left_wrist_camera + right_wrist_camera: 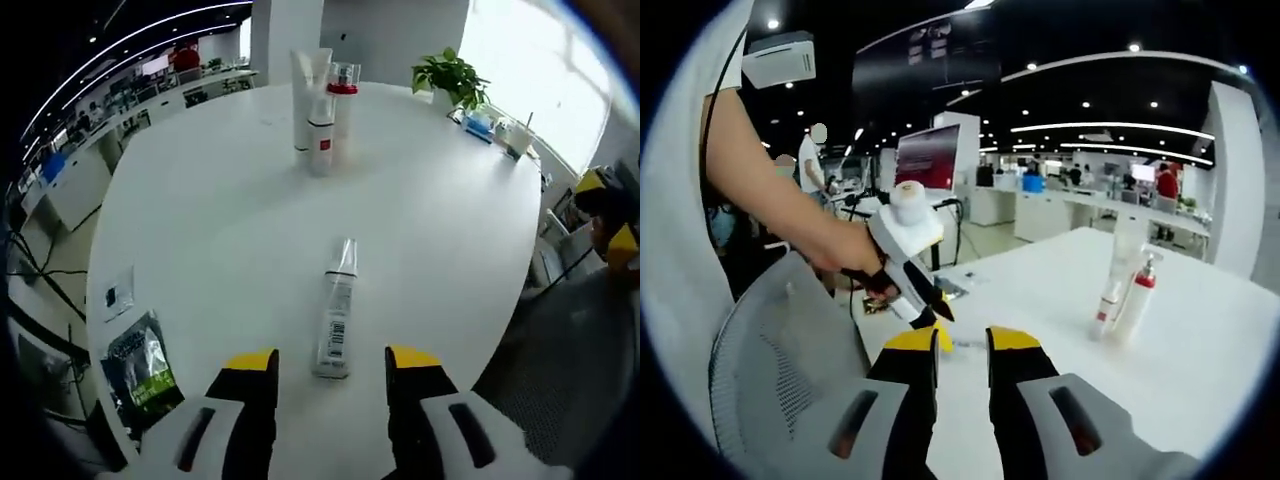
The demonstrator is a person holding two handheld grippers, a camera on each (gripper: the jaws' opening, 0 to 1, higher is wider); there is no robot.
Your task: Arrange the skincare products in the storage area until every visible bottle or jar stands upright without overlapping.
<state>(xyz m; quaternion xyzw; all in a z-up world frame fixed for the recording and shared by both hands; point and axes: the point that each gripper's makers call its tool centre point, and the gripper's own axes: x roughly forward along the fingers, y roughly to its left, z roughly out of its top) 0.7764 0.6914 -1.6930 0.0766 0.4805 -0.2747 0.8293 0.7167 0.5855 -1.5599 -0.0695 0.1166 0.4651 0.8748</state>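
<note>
Left gripper [332,362] hovering low over the near edge of the white counter [220,230], fingers spread wide and holding nothing. Clear bottle [336,312] lying flat on the counter just ahead of the gap between those fingers, barcode label up, cap end pointing away toward the far side. Farther back, well apart from the lying bottle, white tube [314,112] standing upright, touching or just beside a pump bottle with a red collar [343,100], also upright. Dark green sachet [141,366] lying near the counter's left edge, a small card [118,294] just beyond it. Potted plant [452,76] at the far right rim. In the right gripper view, right gripper [962,340] raised beside a grey mesh chair [780,370], fingers parted by a narrow gap, nothing between them. Beyond them, a person's hand [845,255] gripping the left gripper. Tube and red-collared pump bottle upright together on the counter to the right.
</note>
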